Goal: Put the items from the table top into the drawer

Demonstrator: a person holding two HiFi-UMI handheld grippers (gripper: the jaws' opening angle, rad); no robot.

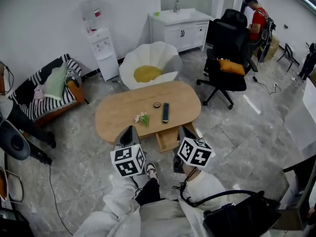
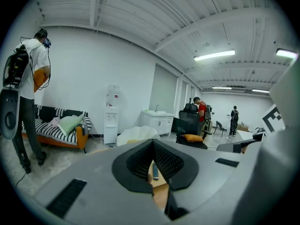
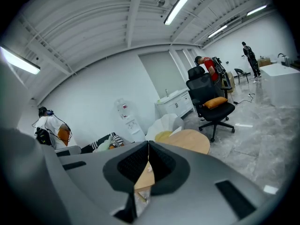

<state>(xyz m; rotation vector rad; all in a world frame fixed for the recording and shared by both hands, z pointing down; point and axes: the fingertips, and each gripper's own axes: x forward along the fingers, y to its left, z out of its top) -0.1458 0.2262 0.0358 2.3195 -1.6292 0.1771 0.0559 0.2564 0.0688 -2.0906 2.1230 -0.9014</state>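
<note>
Approach: we are holding left gripper [image 1: 130,130] and right gripper [image 1: 184,131], both pressed shut, empty, short of the table [image 1: 113,115] where remote [image 1: 165,112] and flower sprig [image 1: 142,118] are lying; jaws likely need opening next.

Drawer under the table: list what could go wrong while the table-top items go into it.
The drawer juts out only a little below the table edge, so the long remote may catch on its rim. The flower sprig looks frail; jaws could crush it. The left gripper and right gripper have shut jaws; a nudge could roll the small round item off.
</note>
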